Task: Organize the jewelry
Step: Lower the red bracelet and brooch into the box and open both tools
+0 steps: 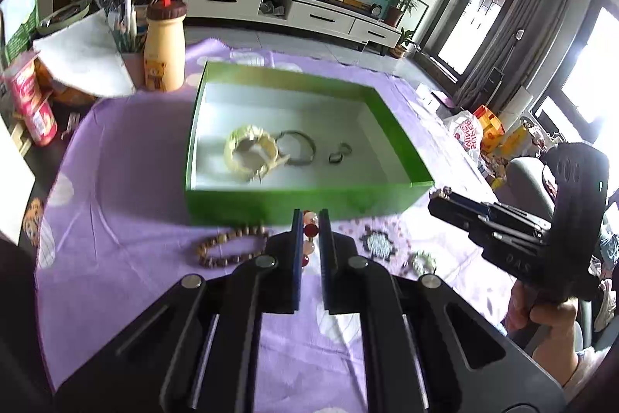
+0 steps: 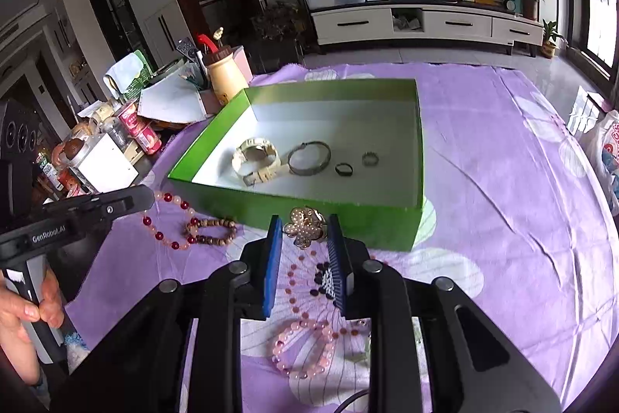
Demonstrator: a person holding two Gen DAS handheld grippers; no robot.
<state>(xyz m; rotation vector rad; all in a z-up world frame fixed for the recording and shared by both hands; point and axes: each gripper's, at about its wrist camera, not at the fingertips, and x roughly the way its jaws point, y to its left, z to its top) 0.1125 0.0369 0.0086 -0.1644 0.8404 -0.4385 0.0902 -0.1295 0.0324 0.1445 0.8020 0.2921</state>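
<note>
A green box on the purple cloth holds a cream watch, a dark bangle and small rings. My left gripper is shut on a red and pink bead bracelet in front of the box. My right gripper is shut on a gold flower brooch by the box's front wall; it shows from the side in the left wrist view. A wooden bead bracelet lies to the left.
A pink bead bracelet, a black and white pendant and a small piece lie on the cloth. Cans, a yellow bottle and papers crowd the left. Bags lie off the right edge.
</note>
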